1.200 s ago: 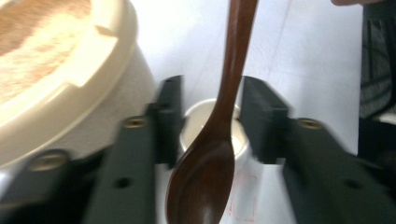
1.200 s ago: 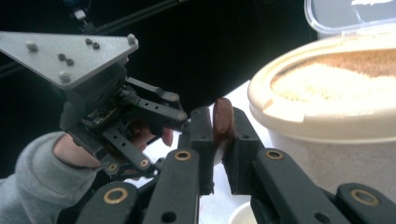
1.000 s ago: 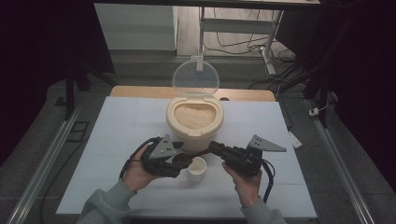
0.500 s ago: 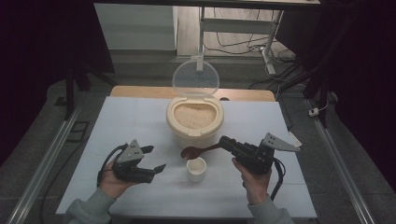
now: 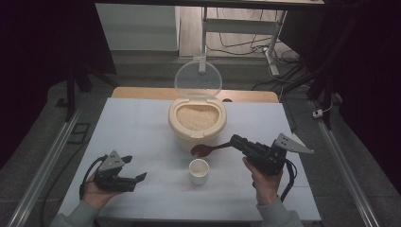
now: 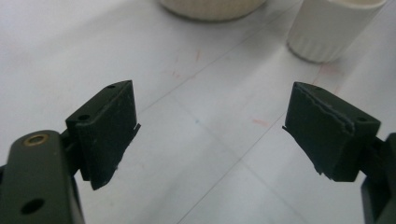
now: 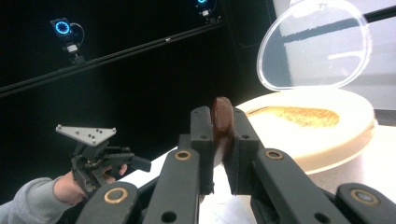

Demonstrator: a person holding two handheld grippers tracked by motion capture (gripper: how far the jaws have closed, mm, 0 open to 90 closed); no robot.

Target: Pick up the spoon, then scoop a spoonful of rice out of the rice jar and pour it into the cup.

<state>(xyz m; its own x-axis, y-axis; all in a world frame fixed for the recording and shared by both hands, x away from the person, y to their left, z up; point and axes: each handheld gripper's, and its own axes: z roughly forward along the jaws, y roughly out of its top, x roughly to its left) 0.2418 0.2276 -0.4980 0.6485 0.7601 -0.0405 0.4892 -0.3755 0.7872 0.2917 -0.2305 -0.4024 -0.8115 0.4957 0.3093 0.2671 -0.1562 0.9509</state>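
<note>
A cream container (image 5: 197,124) full of rice stands mid-table with its clear lid (image 5: 198,78) tipped up. In front of it sits a small white cup (image 5: 198,171). My right gripper (image 5: 235,141) is shut on the handle of a brown spoon (image 5: 204,150), whose bowl hovers between the container and the cup. In the right gripper view the spoon handle (image 7: 221,117) is pinched edge-on between the jaws of that gripper (image 7: 220,140). My left gripper (image 5: 136,168) rests at the front left, open and holding nothing. In its own view this gripper (image 6: 210,126) has the cup (image 6: 334,28) beyond it.
The white table (image 5: 132,127) has bare surface left and right of the container. A wooden strip (image 5: 142,92) runs along its far edge. Metal rails (image 5: 45,165) flank the table. In the right gripper view the left gripper (image 7: 100,154) shows against a dark background.
My left gripper has drawn back from beside the cup to the front left of the table. The right gripper, still holding the spoon, has shifted slightly right.
</note>
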